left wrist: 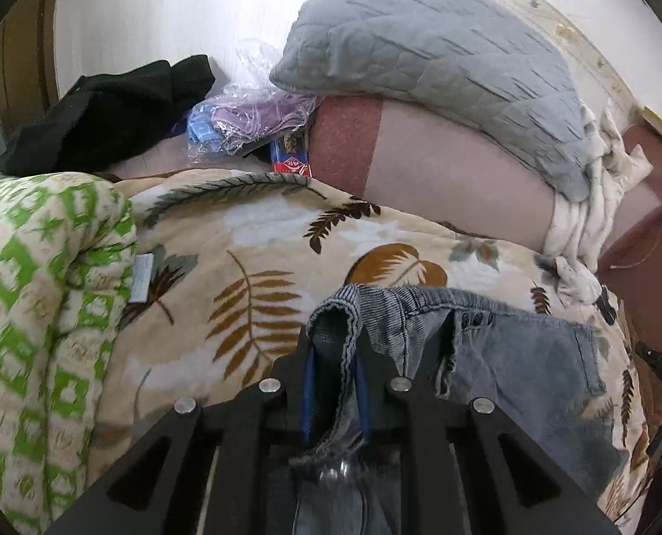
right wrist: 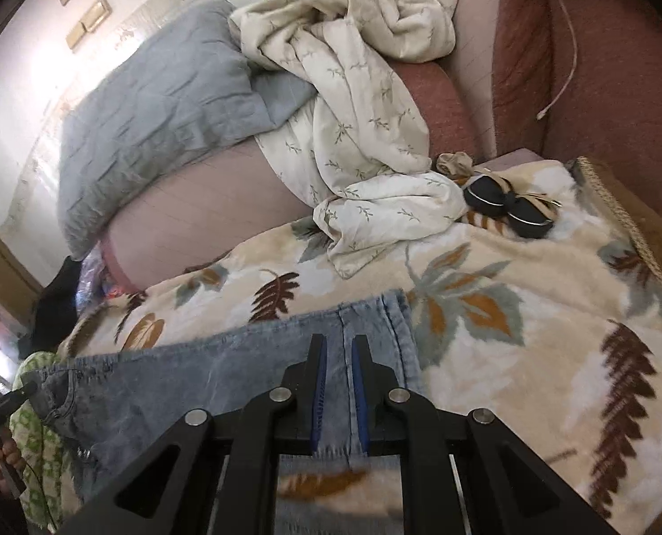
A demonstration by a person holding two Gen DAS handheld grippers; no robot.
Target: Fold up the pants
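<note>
- though both ends are gripped, the jeans (right wrist: 224,370) look only part folded: they lie across the leaf-print blanket (right wrist: 531,312) on the bed, waist end to one side, hem end to the other.
- the left gripper (left wrist: 335,352) is clamped on the bunched waistband, denim squeezed between its blue pads and hanging down below them.
- the right gripper (right wrist: 339,356) is pinched on the hem end, its pads drawn close with the seam of the leg running between them; the frayed hem shows just under the jaws.
- the legs seem already laid one on the other, since a single flat band of denim spans the two grippers; i can't tell this for sure.
- what looks left: bring hem to waist, lay it down, smooth it, perhaps fold once more.
- around them: a green-and-white quilt (left wrist: 41,294) beside the waist end, a grey pillow (left wrist: 442,67) and a crumpled cream sheet (right wrist: 353,111) further back, well apart from the jeans.
- a black garment (left wrist: 108,120) and plastic bags (left wrist: 250,107) sit by the wall.
</note>
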